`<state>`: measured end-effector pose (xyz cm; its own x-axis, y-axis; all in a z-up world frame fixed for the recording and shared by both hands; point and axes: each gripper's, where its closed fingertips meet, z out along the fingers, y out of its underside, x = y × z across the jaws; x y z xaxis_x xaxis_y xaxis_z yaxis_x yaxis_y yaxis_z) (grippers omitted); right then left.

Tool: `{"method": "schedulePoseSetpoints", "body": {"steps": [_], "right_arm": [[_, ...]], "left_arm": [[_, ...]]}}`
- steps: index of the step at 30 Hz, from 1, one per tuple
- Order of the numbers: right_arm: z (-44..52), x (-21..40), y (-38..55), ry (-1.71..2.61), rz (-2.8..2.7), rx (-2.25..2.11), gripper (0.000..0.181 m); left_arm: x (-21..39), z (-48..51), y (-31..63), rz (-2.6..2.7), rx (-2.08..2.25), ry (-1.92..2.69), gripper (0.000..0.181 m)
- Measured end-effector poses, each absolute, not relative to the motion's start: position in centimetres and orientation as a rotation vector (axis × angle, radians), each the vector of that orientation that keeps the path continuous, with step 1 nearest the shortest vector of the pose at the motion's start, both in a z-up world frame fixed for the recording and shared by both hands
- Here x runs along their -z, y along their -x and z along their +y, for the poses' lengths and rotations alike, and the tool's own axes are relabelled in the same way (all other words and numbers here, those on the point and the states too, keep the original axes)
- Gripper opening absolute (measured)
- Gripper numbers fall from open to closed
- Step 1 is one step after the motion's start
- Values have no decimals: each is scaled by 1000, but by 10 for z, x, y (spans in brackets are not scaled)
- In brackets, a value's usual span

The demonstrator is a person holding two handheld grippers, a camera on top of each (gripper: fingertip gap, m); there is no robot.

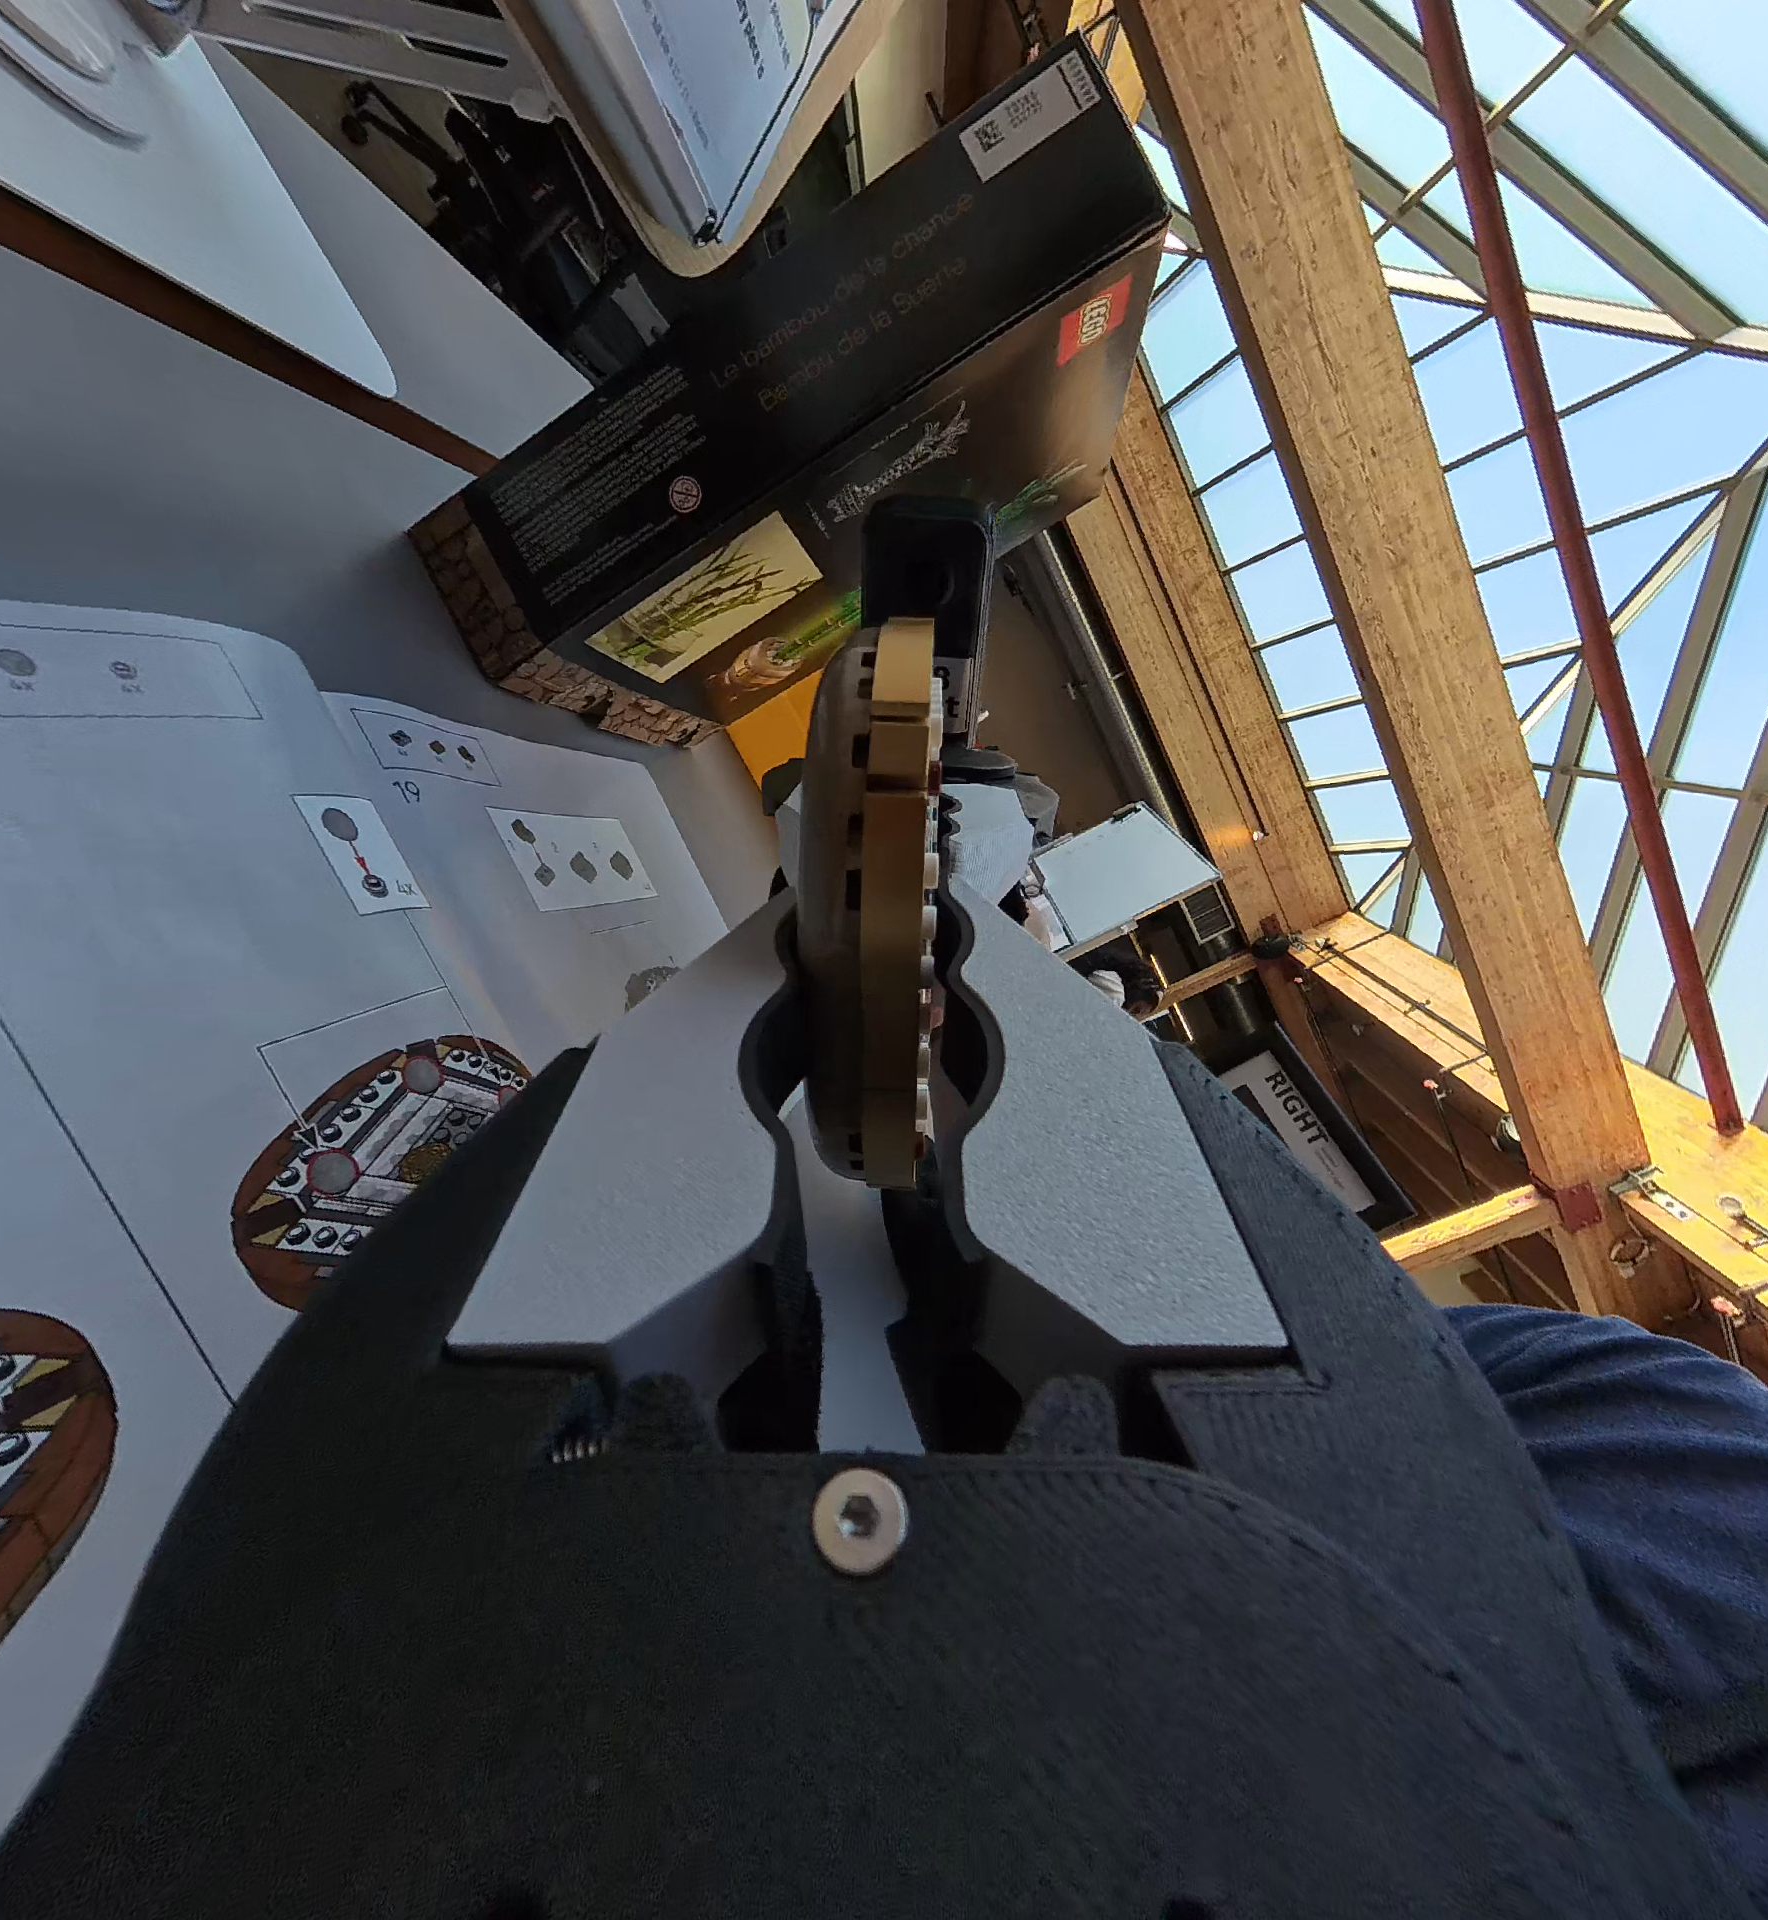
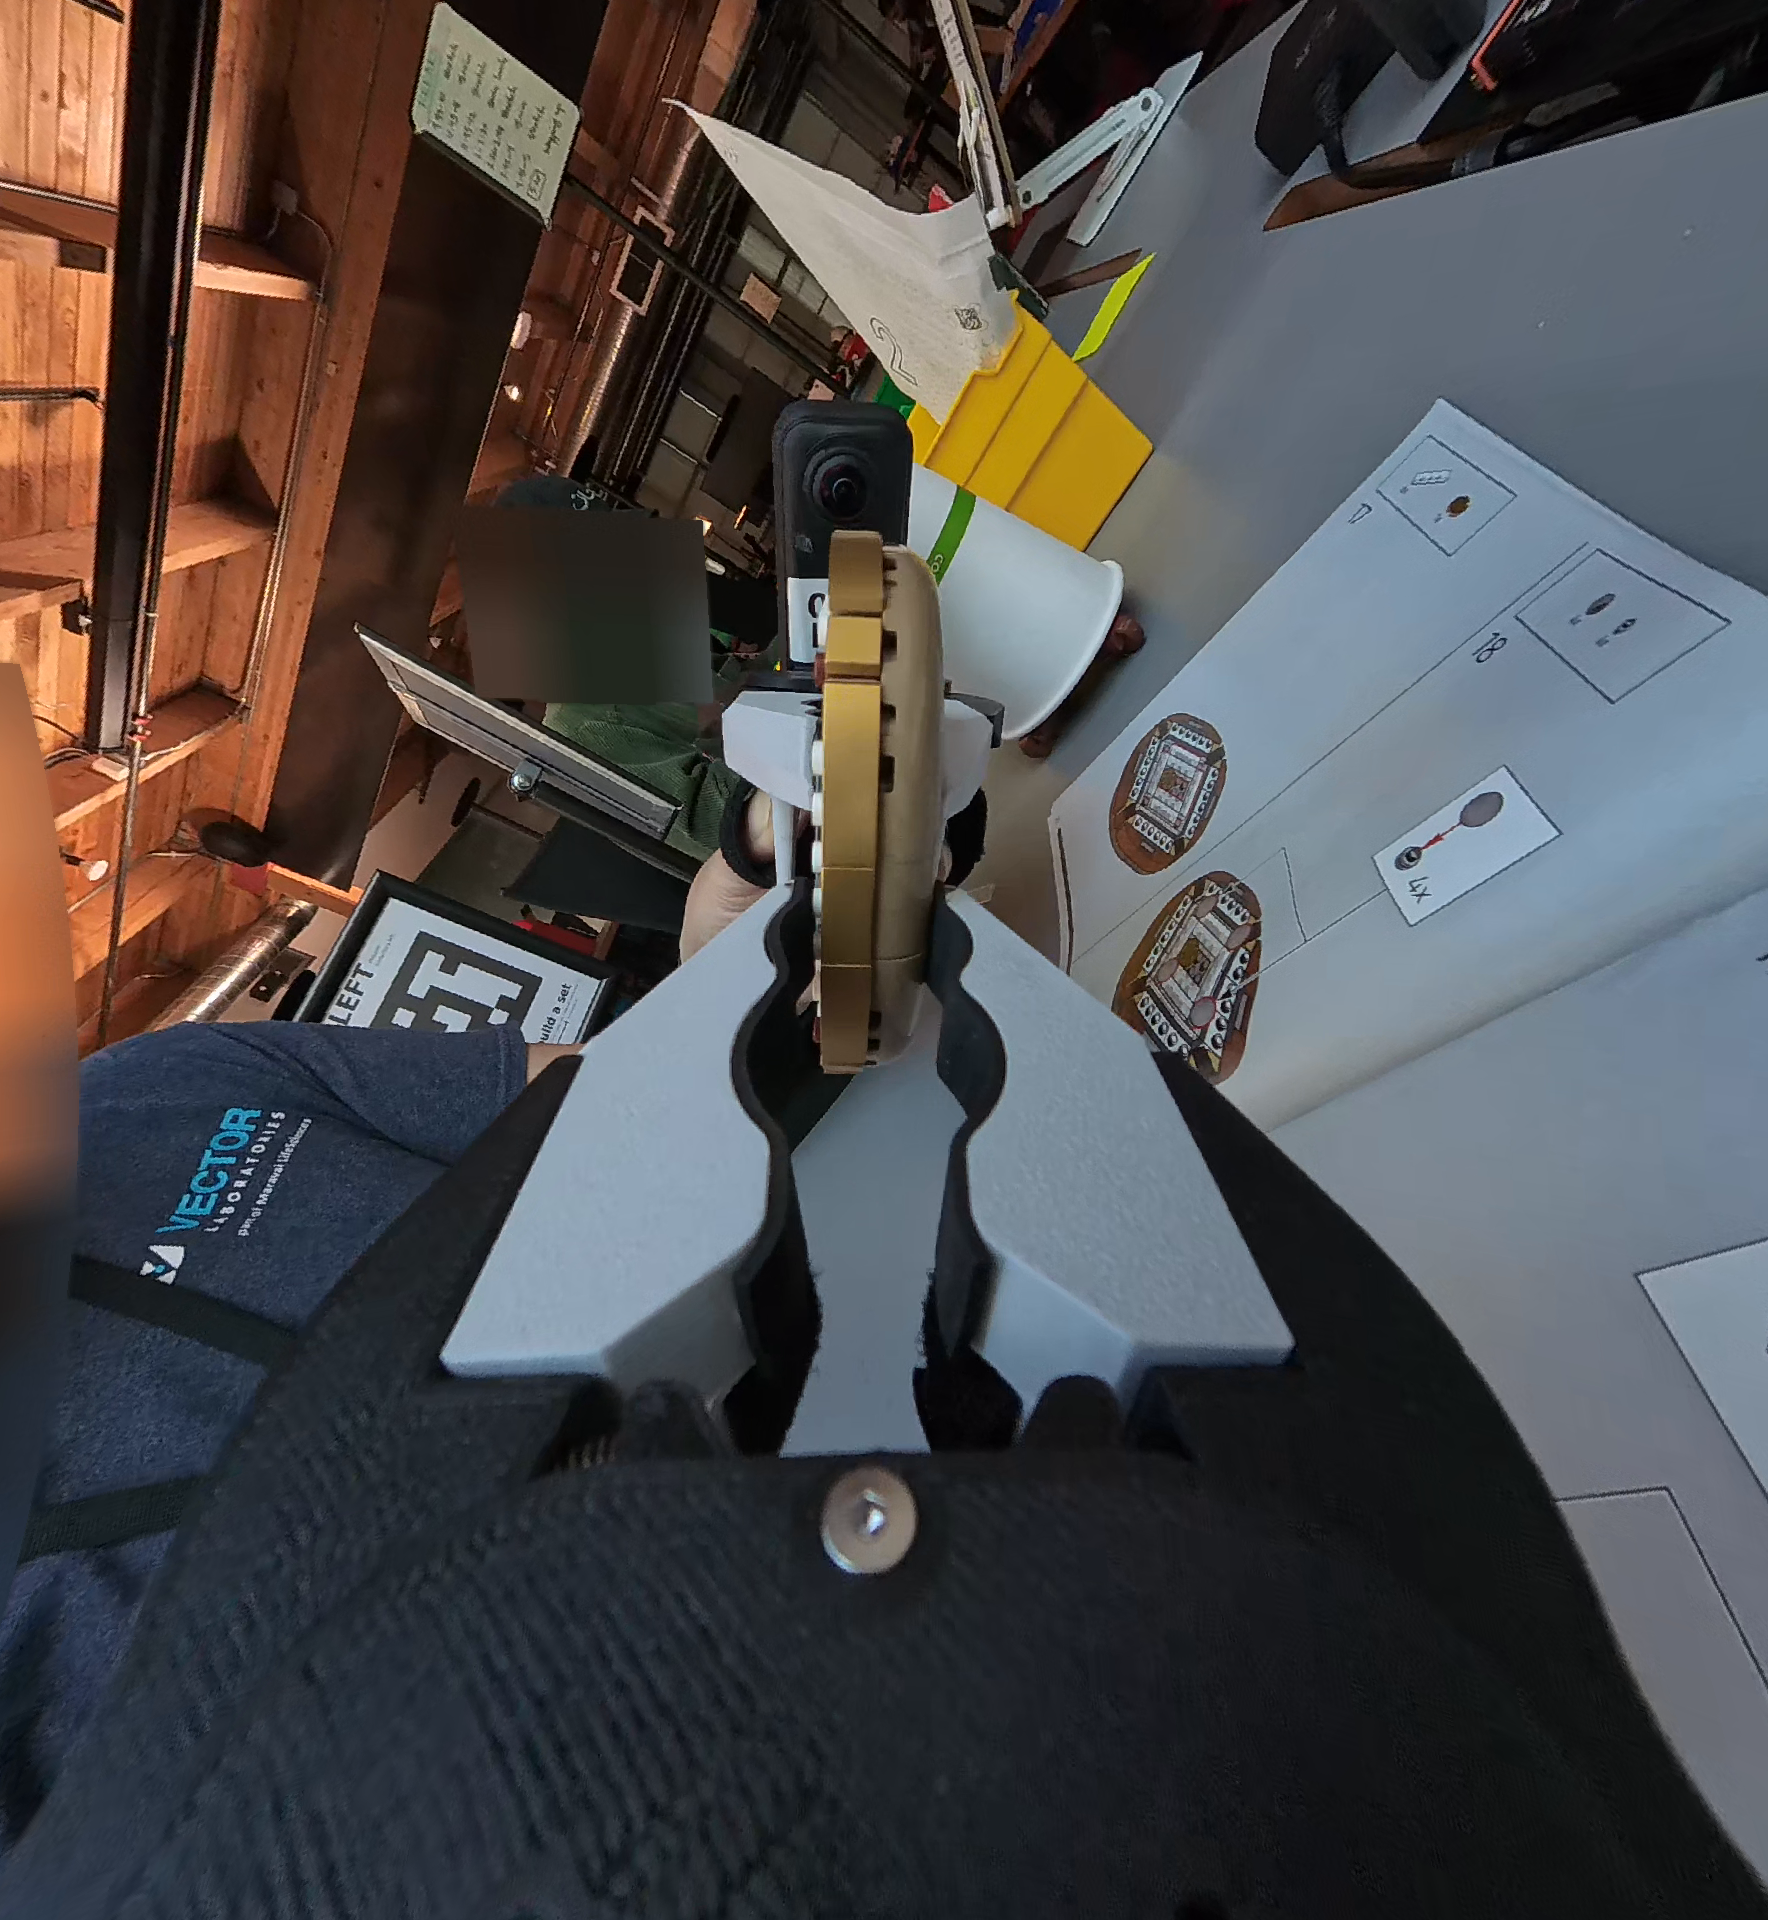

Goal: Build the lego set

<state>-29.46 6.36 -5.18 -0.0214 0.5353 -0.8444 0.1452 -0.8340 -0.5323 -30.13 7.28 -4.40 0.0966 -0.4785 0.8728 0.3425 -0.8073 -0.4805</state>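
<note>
Both grippers are clenching the same round lego base (image 1: 875, 914), held edge-on in the air: the left gripper (image 1: 875, 997) from 1 end, the right gripper (image 2: 875, 966) from the other. It seems wise to keep both grips equal and avoid twisting. The open booklet (image 2: 1482, 831), the box (image 1: 807, 416) and a white cup (image 2: 1046, 623) are lying near, on the table.

The lego piece (image 1: 875, 904) stands on its edge, up off the table (image 1: 184, 499), between the two grippers. The left gripper (image 1: 864, 1029) pinches one end and the right gripper (image 2: 864, 997) pinches the other end — they face each other. Below them the open booklet (image 1: 184, 883) lies flat on the table. The lego box (image 1: 818, 416) stands on the table behind the booklet. A cup (image 2: 1025, 623) lies on its side near the booklet's far edge — the tray (image 2: 1041, 436) sits just behind it.
</note>
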Motion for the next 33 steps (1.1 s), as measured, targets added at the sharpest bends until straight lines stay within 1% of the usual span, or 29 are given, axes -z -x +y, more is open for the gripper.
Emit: {"method": "schedulePoseSetpoints", "body": {"steps": [1, 3, 4, 8, 14, 22, 23, 24, 27, 33], "right_arm": [[64, 52, 294, 1971, -714, -1937, 20], [66, 51, 294, 1967, -696, -1935, 21], [71, 51, 294, 1966, -664, -1912, 29], [74, 51, 293, 1968, -643, -1884, 29], [70, 47, 294, 1950, -674, -1895, 20], [70, 45, 291, 1957, -672, -1891, 21], [73, 44, 291, 1952, -659, -1875, 23], [77, 43, 291, 1944, -629, -1853, 31], [76, 45, 289, 1949, -636, -1859, 21], [73, 46, 284, 1956, -686, -1863, 20]], "left_arm": [[44, 72, 301, 142, 1768, 1788, 18], [44, 72, 300, 153, 1746, 1795, 18], [44, 72, 300, 161, 1742, 1799, 18], [45, 71, 298, 158, 1751, 1803, 19], [44, 69, 296, 169, 1762, 1801, 18], [45, 68, 293, 174, 1778, 1804, 18], [45, 68, 293, 174, 1775, 1808, 19], [46, 67, 293, 182, 1767, 1816, 19], [47, 66, 291, 196, 1760, 1826, 19], [48, 63, 287, 209, 1782, 1828, 19]]}}
